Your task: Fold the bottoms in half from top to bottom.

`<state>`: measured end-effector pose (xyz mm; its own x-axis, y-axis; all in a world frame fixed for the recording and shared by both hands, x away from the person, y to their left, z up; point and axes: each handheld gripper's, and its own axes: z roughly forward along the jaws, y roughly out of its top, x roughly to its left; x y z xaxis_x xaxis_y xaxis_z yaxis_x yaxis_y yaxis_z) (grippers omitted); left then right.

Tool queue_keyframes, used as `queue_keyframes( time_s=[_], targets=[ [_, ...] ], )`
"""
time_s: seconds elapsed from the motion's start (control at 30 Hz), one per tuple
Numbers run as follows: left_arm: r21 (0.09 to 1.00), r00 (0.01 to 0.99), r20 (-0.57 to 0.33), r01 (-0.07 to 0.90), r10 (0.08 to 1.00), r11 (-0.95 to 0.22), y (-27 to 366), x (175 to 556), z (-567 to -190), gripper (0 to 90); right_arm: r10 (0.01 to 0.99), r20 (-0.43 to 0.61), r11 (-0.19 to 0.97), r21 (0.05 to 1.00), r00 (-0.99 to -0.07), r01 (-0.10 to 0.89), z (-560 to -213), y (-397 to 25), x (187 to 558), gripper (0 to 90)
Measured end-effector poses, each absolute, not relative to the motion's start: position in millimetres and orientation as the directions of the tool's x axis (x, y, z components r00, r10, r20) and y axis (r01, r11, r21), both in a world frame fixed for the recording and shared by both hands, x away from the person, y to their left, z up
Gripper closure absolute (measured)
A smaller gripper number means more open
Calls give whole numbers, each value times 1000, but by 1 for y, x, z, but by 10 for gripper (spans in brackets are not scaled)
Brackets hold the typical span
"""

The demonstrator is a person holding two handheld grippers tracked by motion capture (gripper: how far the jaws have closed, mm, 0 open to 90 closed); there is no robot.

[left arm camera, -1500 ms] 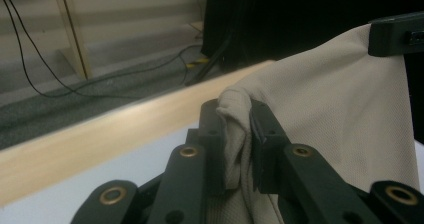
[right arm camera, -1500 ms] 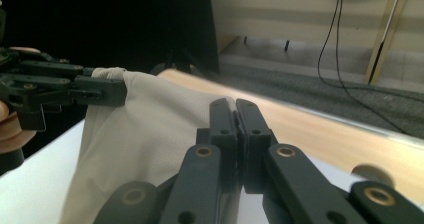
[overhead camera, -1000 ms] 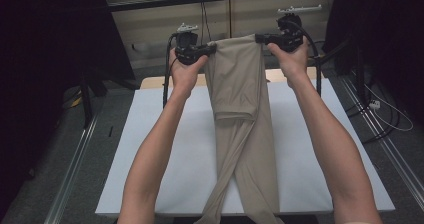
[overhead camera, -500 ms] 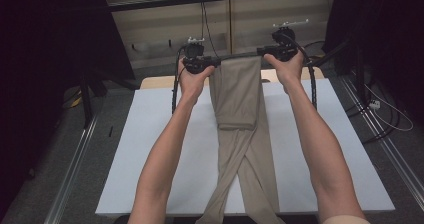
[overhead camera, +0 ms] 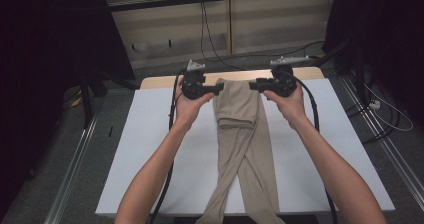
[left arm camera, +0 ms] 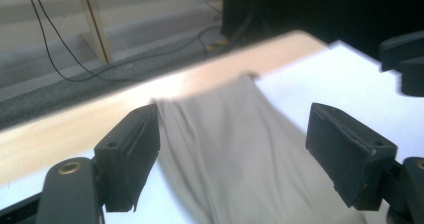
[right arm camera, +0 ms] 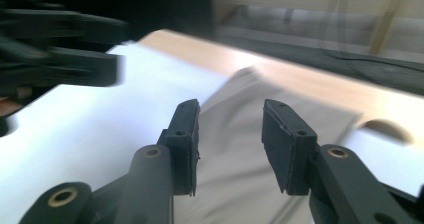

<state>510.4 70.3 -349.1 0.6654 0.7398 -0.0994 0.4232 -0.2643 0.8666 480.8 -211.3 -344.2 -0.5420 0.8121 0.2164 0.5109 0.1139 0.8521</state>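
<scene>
Beige trousers (overhead camera: 239, 134) lie lengthwise on the white table (overhead camera: 150, 149), the waist end folded over at the far edge, the legs crossing toward the near edge. My left gripper (overhead camera: 219, 87) is at the waist's left corner and my right gripper (overhead camera: 253, 85) at its right corner, tips facing each other. In the left gripper view the left gripper (left arm camera: 232, 119) is wide open above the cloth (left arm camera: 240, 174). In the right gripper view the right gripper (right arm camera: 230, 134) is open with a narrower gap over the cloth (right arm camera: 227, 194).
A bare wooden strip (overhead camera: 160, 79) runs along the table's far edge. Black cables (overhead camera: 172, 114) trail from both grippers. Metal floor rails (overhead camera: 75, 154) flank the table, and loose cables (overhead camera: 385, 109) lie on the floor at the right. Dark curtains hang on both sides.
Both grippers held the waist raised and carried it away from the person. Now the waist lies folded on the table and both grippers have let go and opened.
</scene>
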Motion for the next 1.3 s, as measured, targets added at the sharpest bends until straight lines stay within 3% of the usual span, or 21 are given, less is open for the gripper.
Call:
queue_keyframes(
  time_s=[0.33,0.43,0.53,0.9,0.97,1.03,1.07,1.3],
  targets=[
    [845,715,-101,429,692,-319,100,428,-384,163,693,215,271,807,-688,524,-389,-186,372,672],
    [832,727,-66,419,684,-364,109,409,-391,163,651,214,335,780,-729,528,-404,-172,348,692],
    [822,736,-88,434,671,-368,118,394,-399,163,601,213,382,770,-770,511,-417,-155,327,697],
    [780,754,-104,467,648,-417,129,355,-428,163,471,142,551,723,-871,416,-449,-96,310,626],
    [767,753,-104,476,649,-430,127,354,-432,164,477,106,556,732,-872,394,-453,-94,306,671],
    [766,757,-107,477,645,-432,123,353,-434,164,495,78,566,726,-865,389,-450,-95,304,870],
    [761,766,-102,471,635,-446,122,353,-434,170,503,86,558,727,-860,399,-450,-96,304,897],
    [730,791,-145,491,594,-475,111,349,-438,286,506,144,507,749,-850,428,-440,-122,295,900]
  ],
)
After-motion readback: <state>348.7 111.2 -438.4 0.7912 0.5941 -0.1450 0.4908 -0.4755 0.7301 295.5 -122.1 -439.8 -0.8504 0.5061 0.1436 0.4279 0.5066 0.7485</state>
